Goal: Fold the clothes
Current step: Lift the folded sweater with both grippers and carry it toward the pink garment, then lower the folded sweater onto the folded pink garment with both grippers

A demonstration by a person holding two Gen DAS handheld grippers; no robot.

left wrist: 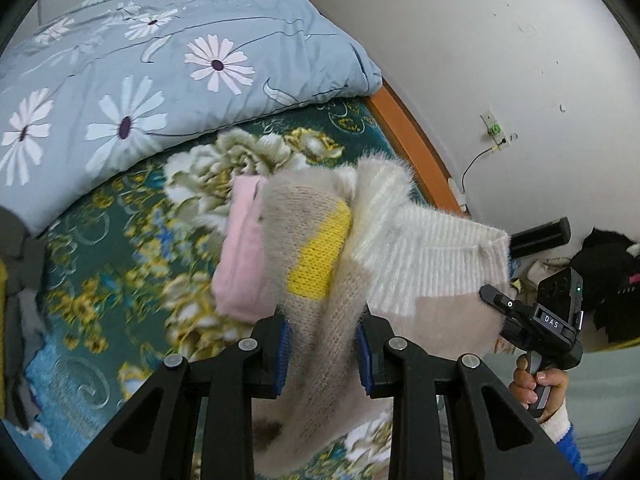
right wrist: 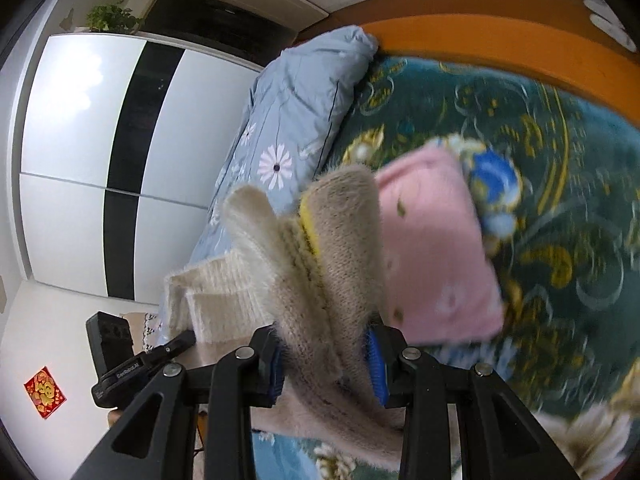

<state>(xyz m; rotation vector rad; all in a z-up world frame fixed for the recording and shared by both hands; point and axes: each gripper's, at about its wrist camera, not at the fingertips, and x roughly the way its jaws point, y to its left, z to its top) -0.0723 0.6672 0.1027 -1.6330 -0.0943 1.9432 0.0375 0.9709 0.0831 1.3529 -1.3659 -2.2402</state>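
— Over the bed, what's on the far left?

— A pale blue quilt (left wrist: 132, 72) with white daisies, heaped at the head of a green floral bedspread (left wrist: 120, 248). In the right wrist view a white and black wardrobe (right wrist: 88, 160) stands further left still.

— And the left gripper (left wrist: 323, 344)?

— Its jaws stand partly closed, blue pads (left wrist: 282, 356) pressing both sides of a fuzzy beige sweater (left wrist: 312, 320) with a yellow patch and cream ribbed trim. The knit is bunched and lifted off the bedspread, hanging between the two grippers.

— What lies behind the sweater?

— A folded pink garment (left wrist: 240, 264), flat on the bedspread, just beyond the sweater's hanging edge. Whether they touch I cannot tell; the picture is blurred there.

— Moving right?

— The right gripper (right wrist: 326, 364) is likewise partly closed, clamped on another part of the same sweater (right wrist: 340, 248), folds of it stacked between the pads. From the left wrist view you see that gripper's body (left wrist: 536, 320) at the sweater's ribbed edge, with a person's hand (left wrist: 536, 384) wrapped around its handle.

— And the far right?

— An orange bed frame (left wrist: 412, 144) against a white wall (left wrist: 500, 60), and a dark heap of clothing (left wrist: 612, 280) at the edge.
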